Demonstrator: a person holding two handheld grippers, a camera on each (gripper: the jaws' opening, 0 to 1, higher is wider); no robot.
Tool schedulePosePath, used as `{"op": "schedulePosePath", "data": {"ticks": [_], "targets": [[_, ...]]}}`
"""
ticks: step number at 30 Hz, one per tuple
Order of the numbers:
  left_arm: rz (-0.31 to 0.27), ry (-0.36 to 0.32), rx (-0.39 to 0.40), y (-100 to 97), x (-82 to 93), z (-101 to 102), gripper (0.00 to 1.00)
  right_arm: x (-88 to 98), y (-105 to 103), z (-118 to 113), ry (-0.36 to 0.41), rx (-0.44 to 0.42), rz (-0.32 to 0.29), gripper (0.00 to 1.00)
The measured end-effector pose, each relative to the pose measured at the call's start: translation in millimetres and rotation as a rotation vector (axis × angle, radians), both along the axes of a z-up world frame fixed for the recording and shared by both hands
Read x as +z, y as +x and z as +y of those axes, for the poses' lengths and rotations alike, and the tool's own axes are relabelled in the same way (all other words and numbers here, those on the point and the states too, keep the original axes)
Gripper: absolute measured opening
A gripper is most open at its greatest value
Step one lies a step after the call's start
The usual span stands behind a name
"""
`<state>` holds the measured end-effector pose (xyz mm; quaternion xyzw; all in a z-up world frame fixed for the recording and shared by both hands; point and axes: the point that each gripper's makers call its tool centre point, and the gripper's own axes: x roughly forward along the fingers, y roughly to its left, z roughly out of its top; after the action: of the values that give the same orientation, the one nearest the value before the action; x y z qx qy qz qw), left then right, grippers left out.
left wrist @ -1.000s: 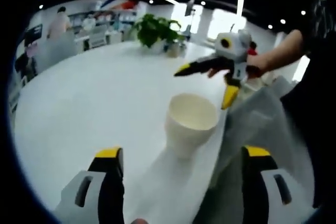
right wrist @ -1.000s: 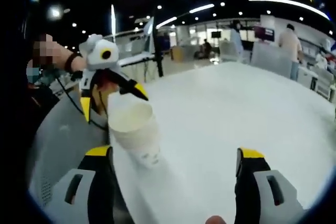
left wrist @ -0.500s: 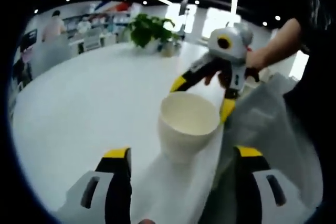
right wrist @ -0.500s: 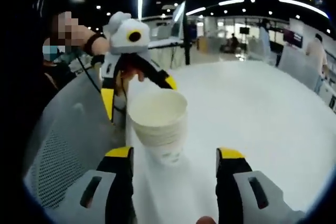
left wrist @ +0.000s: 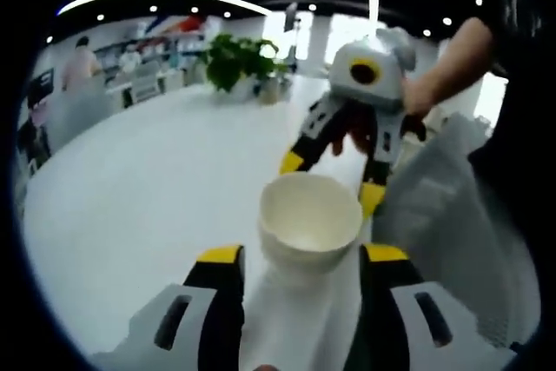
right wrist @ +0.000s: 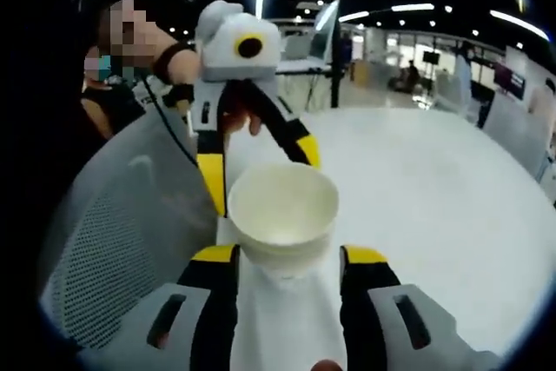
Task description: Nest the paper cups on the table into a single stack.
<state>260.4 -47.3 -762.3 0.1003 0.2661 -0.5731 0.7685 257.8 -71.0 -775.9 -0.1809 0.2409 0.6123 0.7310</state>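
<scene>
Standing upright on the white worktop (left wrist: 130, 197), cups (left wrist: 310, 223) sitting between both tools, left tool (left wrist: 300, 258) and right tool (right wrist: 287, 258) each flanking them closely, grip uncertain.

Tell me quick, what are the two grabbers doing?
Left gripper: jaws around the cup, narrowed; grip cannot be told.
Right gripper: jaws around the cup, narrowed; grip cannot be told.

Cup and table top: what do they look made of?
Cup: looks like paper, matte off-white, thin rolled rim; ridges under the rim in the right gripper view suggest several nested cups. Table: smooth white top with a soft sheen, probably laminate or painted board; the frames cannot settle which.
</scene>
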Motion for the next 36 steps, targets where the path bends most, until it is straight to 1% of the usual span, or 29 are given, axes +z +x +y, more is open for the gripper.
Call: {"op": "schedulePosePath", "data": {"ticks": [3,5,6,12,18,21,26,29,31,36], "targets": [[-0.005,0.015,-0.017,0.6,-1.5,-1,0.45,0.3,-1,2,0.000,0.013,0.003,0.40],[-0.010,0.008,-0.033,-0.7,0.1,-3,0.42,0.8,-2,4,-0.003,0.020,-0.004,0.40],[-0.016,0.007,-0.034,-0.3,0.5,-4,0.42,0.4,-1,4,-0.009,0.023,-0.007,0.40],[0.002,-0.008,-0.045,1.3,0.5,-7,0.44,0.1,-1,5,-0.019,0.026,-0.010,0.39],[0.000,-0.017,-0.066,3.2,4.3,-11,0.44,4.6,1,3,-0.022,0.029,-0.011,0.39],[-0.007,-0.023,-0.071,10.5,11.3,-12,0.44,10.2,8,2,-0.010,0.016,-0.017,0.39],[-0.024,-0.013,-0.082,27.9,18.1,-13,0.44,19.0,26,1,-0.004,-0.014,-0.049,0.39],[-0.038,-0.010,-0.094,37.9,24.4,-14,0.44,24.9,35,1,0.004,-0.034,-0.047,0.39],[-0.043,-0.006,-0.102,43.7,28.1,-15,0.44,29.8,41,-1,0.002,-0.031,-0.066,0.39],[-0.079,0.011,-0.124,58.7,33.6,-20,0.43,36.1,56,-5,0.005,-0.049,-0.081,0.39]]}}
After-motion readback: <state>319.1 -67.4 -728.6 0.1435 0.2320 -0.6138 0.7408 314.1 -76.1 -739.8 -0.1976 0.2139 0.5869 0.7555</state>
